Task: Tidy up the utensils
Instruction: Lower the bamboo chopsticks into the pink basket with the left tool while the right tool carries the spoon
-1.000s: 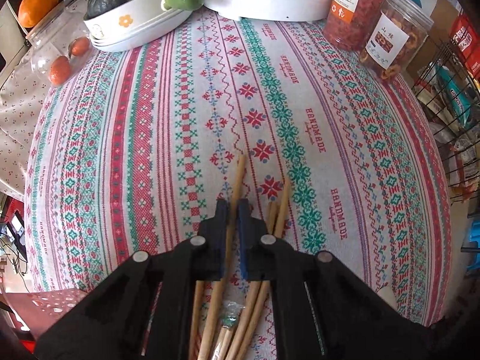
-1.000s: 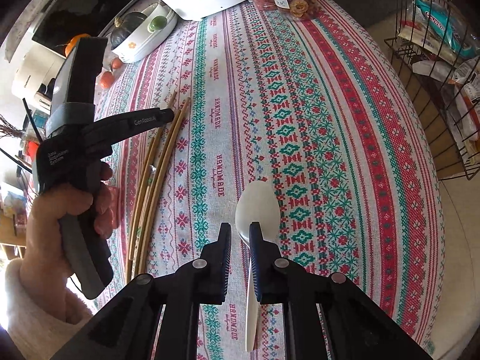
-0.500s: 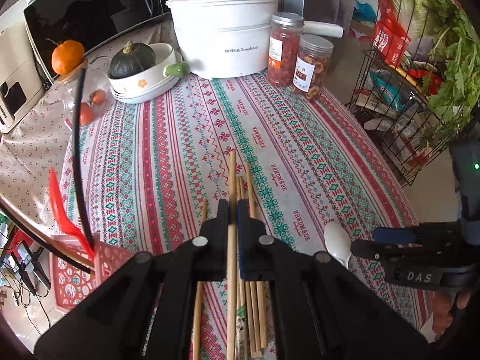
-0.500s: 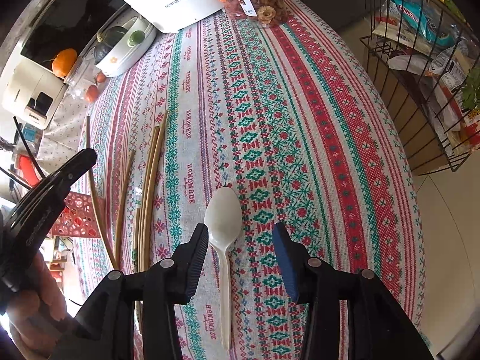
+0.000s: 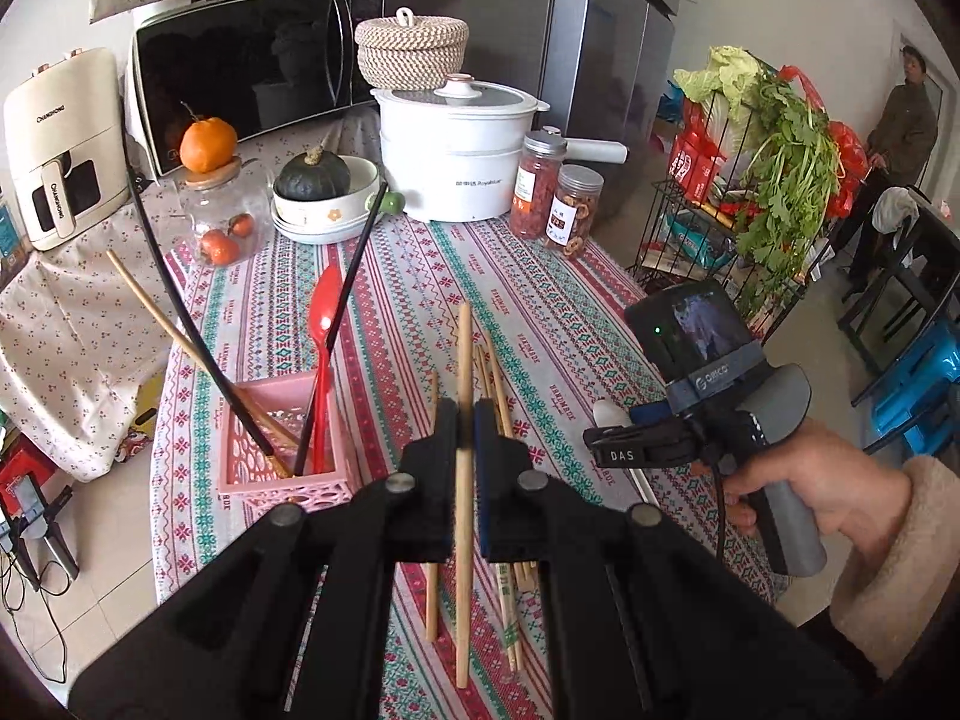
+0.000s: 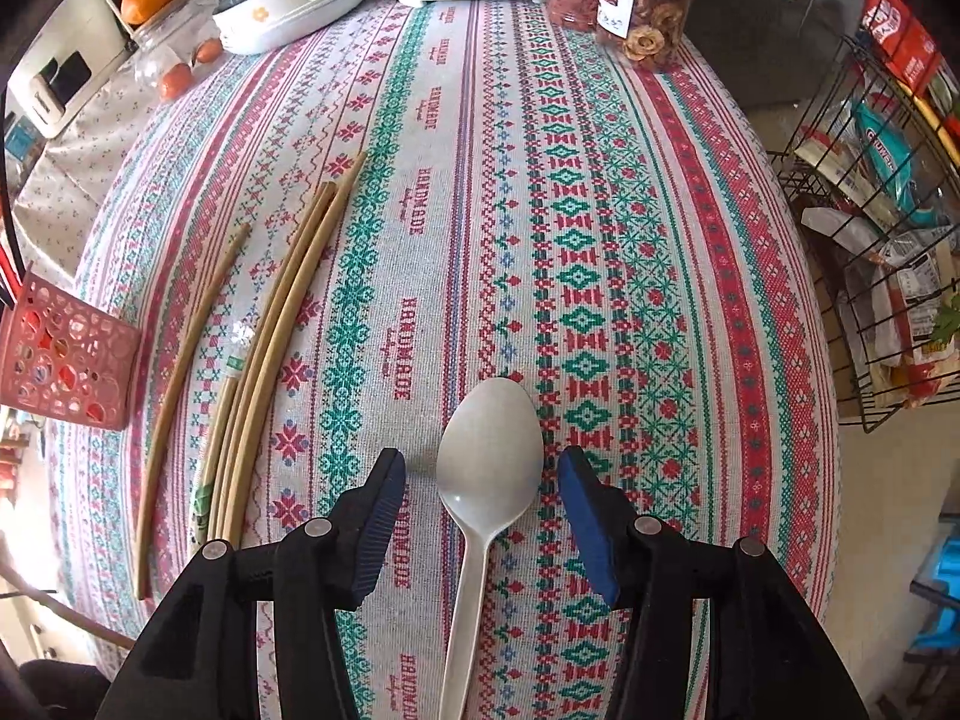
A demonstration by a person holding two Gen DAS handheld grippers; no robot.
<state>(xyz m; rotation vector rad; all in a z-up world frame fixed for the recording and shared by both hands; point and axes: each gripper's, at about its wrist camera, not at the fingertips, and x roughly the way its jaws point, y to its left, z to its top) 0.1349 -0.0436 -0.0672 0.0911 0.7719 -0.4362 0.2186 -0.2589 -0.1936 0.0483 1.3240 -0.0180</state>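
My left gripper (image 5: 463,420) is shut on a wooden chopstick (image 5: 462,510) and holds it in the air above the table. Several more wooden chopsticks (image 5: 501,546) lie on the cloth beneath it. Left of them stands a pink basket (image 5: 282,480) with a red spoon (image 5: 324,324), black chopsticks (image 5: 354,276) and a wooden one in it. My right gripper (image 6: 480,468) points down over a white spoon (image 6: 489,462) that lies flat on the cloth. Its jaws are opening and stand either side of the spoon's bowl without touching it. The loose chopsticks (image 6: 270,348) and the basket (image 6: 66,354) lie to its left.
At the back stand a white pot (image 5: 456,162), two jars (image 5: 558,198), a bowl with a squash (image 5: 324,198) and a glass jar (image 5: 222,216). A wire rack (image 6: 888,228) of groceries stands off the table's right edge. A person (image 5: 900,120) stands far right.
My left gripper has risen and tilted up with one chopstick, lifting it off the pile. My right gripper has opened, let go of the white spoon and moved back along it.
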